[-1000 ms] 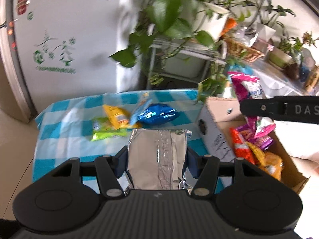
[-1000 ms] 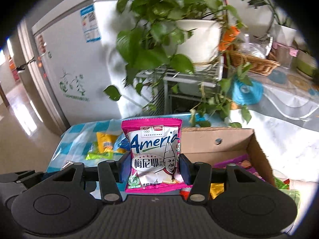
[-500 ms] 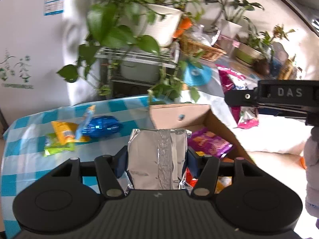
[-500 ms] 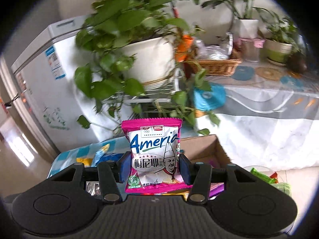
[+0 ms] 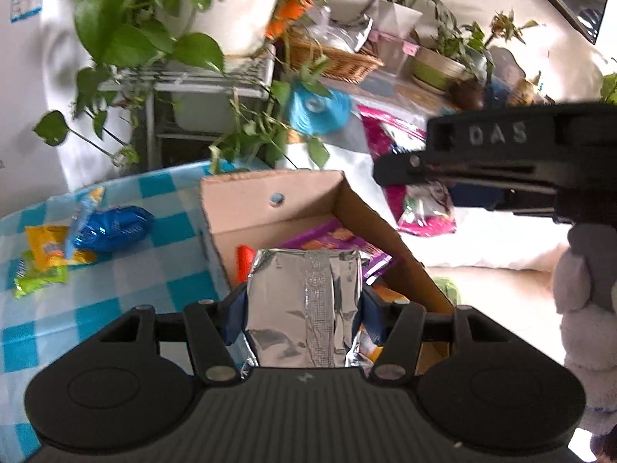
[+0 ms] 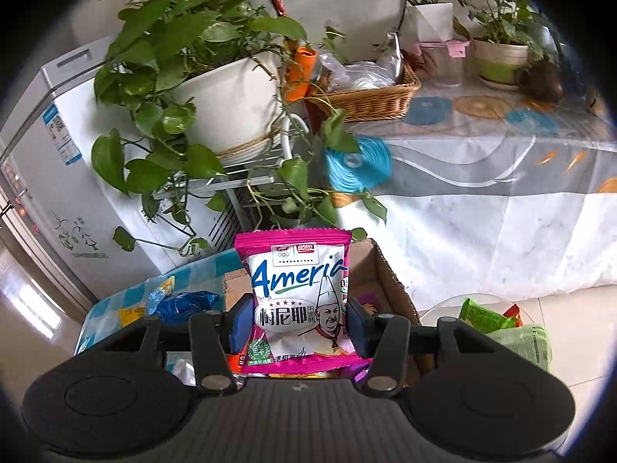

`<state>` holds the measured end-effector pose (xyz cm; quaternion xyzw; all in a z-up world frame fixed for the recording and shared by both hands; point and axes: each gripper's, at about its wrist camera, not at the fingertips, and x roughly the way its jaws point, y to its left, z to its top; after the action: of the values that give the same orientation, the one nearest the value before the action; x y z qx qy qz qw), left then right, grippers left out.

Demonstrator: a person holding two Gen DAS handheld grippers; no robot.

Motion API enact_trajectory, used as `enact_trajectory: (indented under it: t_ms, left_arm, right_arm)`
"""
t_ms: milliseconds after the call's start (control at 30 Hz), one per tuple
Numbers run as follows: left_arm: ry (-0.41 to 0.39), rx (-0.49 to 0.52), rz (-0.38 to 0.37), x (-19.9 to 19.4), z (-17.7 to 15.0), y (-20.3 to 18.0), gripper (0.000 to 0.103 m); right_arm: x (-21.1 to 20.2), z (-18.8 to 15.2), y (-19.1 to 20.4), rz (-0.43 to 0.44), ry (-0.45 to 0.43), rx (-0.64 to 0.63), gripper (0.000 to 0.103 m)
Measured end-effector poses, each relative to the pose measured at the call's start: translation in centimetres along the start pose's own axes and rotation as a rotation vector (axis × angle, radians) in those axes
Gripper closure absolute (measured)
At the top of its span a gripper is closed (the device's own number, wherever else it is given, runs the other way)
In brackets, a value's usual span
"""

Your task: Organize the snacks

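1. checked cloth [image 5: 127,270] on a low table, blue and white; a crowded plant stand behind it, a white-draped table to the side.
2. box [image 5: 270,200], cardboard, open top, on the cloth's far side; purple, orange and red packets already inside.
3. left gripper [image 5: 304,308]: jaws clamped on a foil pack [image 5: 304,301], silver side toward the camera, held above the box's near end.
4. right gripper [image 6: 297,324]: jaws clamped on a pink pack [image 6: 299,301], upright, over the box [image 6: 385,277] on its far side.
5. loose stock on the cloth: blue pack [image 5: 112,227], yellow pack [image 5: 46,247], green pack [image 5: 36,279], bunched together, well apart from the box.
6. risk, collision: both grippers crowd one small opening; releasing together could knock tools or packs against each other.
7. risk, miss: the pink pack hangs near the box's outer wall; an early release could drop it to the floor, where green packets [image 6: 501,324] already sit in a clear container.
8. risk, overfill: the box looks well stocked; a puffy foil pack may ride up and slide out.
9. risk, plants: trailing leaves [image 6: 308,193] hang just behind the box; a high swing could snag them.
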<state>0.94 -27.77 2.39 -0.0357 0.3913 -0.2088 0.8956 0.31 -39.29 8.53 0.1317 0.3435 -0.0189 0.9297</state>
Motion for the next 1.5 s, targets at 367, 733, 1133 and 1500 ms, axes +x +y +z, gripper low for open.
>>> enact_trajectory:
  t_ms: [367, 733, 1133, 1500]
  left_arm:
    - [0.008, 0.035, -0.054, 1.0, -0.6, -2.1, 0.028]
    - [-0.04, 0.02, -0.036, -0.7, 0.1, 0.0, 0.022]
    - [-0.043, -0.031, 0.024, -2.0, -0.2, 5.1, 0.022]
    - [-0.047, -0.079, 0.102, -3.7, -0.6, 11.2, 0.021]
  right_arm:
    - [0.8, -0.2, -1.4, -0.014, 0.025, 0.059, 0.045]
    - [0.7, 0.0, -1.7, -0.006, -0.005, 0.111, 0.03]
    - [1.3, -0.1, -0.4, 0.018, 0.004, 0.078, 0.027]
    - [2.2, -0.1, 2.6, 0.063, 0.019, 0.019, 0.027]
